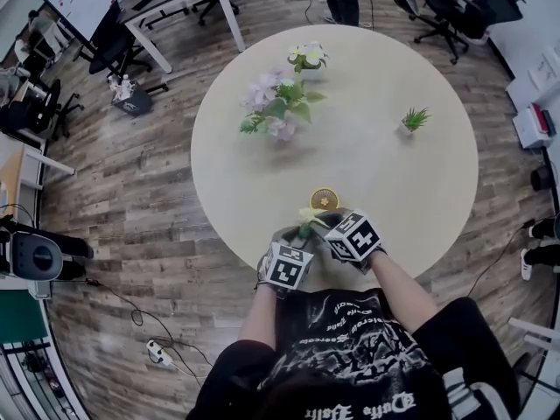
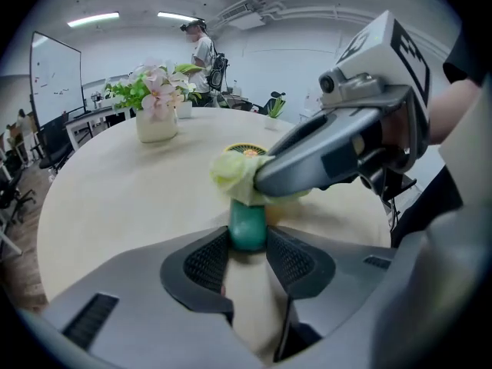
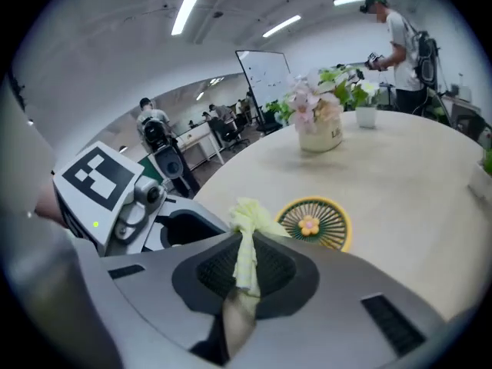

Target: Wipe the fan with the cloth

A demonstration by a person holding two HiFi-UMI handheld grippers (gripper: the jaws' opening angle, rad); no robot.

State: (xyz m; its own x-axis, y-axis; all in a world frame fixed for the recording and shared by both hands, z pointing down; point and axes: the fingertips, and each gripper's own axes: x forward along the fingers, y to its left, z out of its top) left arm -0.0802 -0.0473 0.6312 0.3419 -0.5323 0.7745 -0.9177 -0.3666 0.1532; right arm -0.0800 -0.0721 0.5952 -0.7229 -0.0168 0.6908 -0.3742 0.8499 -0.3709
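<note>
The left gripper (image 2: 247, 246) pinches the teal handle of the little round yellow plastic fan (image 2: 247, 223) in its fingers, keeping it steady above the round pale surface (image 1: 394, 191). The right gripper's (image 3: 244, 267) fingers squeeze the soft yellow-green cloth (image 3: 247, 220) at the fan, to rub it clean.

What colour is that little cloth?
Pale yellow-green cloth, clearest in the right gripper view.

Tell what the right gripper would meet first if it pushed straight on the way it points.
Probably the head of the fan, just beyond and slightly right of the cloth pinched in the jaws of the right gripper; the cloth's tuft would touch first. Depth is hard to judge.
</note>
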